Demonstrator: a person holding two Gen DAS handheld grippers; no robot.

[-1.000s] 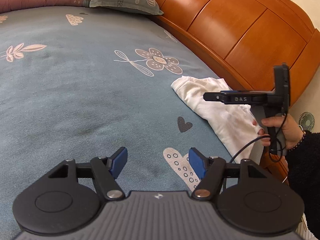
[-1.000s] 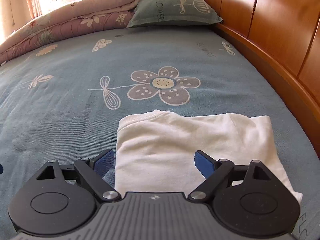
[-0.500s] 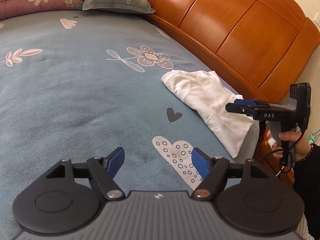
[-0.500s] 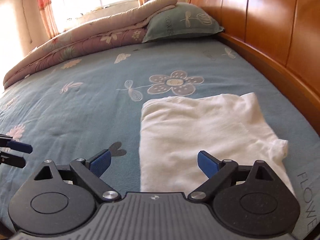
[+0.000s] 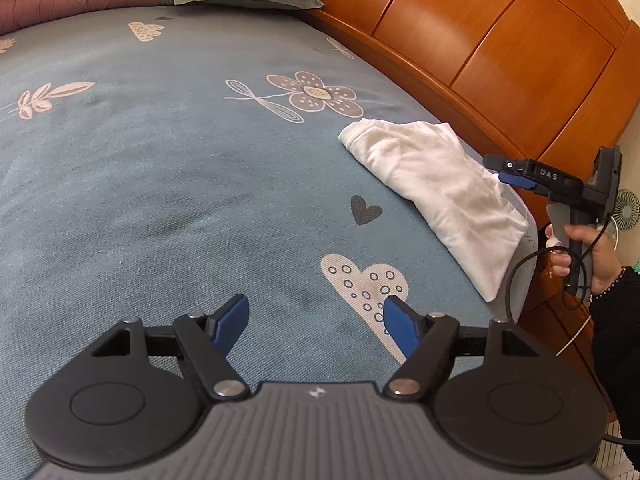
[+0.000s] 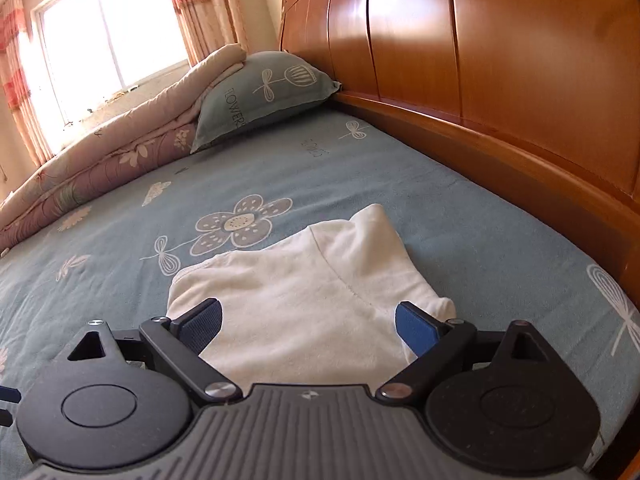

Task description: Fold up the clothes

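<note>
Tongs (image 6: pixel 308 326) agape above folded garment (image 6: pixel 304 304).

White garment (image 6: pixel 304 304) on blue-grey sheet (image 5: pixel 160 184) printed with flowers and hearts; orange-brown wooden headboard (image 6: pixel 500 60).

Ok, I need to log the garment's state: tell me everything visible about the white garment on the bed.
The white garment is soft, knit-looking cloth, folded into a compact, slightly rumpled bundle with a seam showing. It lies flat on the blue patterned bedsheet near the wooden headboard. Neither open gripper touches it.
</note>
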